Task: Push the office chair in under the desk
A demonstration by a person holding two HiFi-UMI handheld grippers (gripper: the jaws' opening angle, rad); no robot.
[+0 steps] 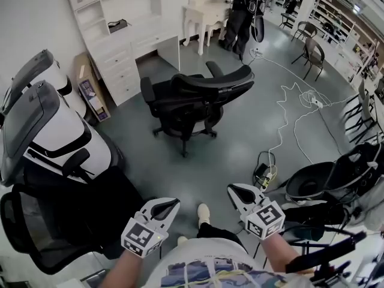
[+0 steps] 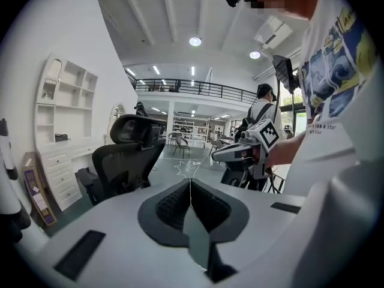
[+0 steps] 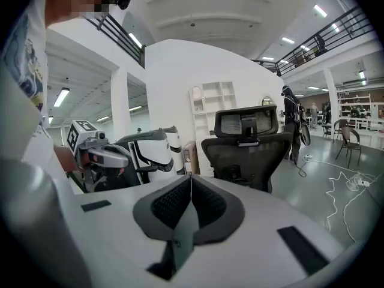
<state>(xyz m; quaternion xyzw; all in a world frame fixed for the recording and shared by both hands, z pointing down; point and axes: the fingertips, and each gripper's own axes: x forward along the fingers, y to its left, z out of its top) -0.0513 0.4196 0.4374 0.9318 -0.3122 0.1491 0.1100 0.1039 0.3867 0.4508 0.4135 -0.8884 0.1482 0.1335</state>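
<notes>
**Office chair out on the floor, both grippers closed and empty**

Head view: the black mesh office chair (image 1: pixel 198 101) stands on the grey floor (image 1: pixel 240 143), well apart from the white desk with drawers and shelves (image 1: pixel 129 47). The desk lies up and to the left of the chair, and only floor shows between them. Beyond the chair are a white dressing table (image 1: pixel 207 14) and a person in dark clothes (image 1: pixel 241 17). A loose white cable (image 1: pixel 288 101) trails to the right of the chair. White-and-black chairs (image 1: pixel 54 131) crowd the left. The left gripper (image 1: pixel 174 203) and the right gripper (image 1: pixel 231 188) hover well short of the chair, touching nothing.

Left gripper view: the left gripper's (image 2: pixel 191 188) jaws are pressed together with nothing between them. The chair is ahead to the left, the desk farther left, and the right gripper passes on the right. The holder's shirt reads "like a star".

Right gripper view: the right gripper's (image 3: pixel 191 188) jaws likewise meet, holding nothing. The chair's backrest rises just right of centre, and the left gripper shows to its left.
</notes>
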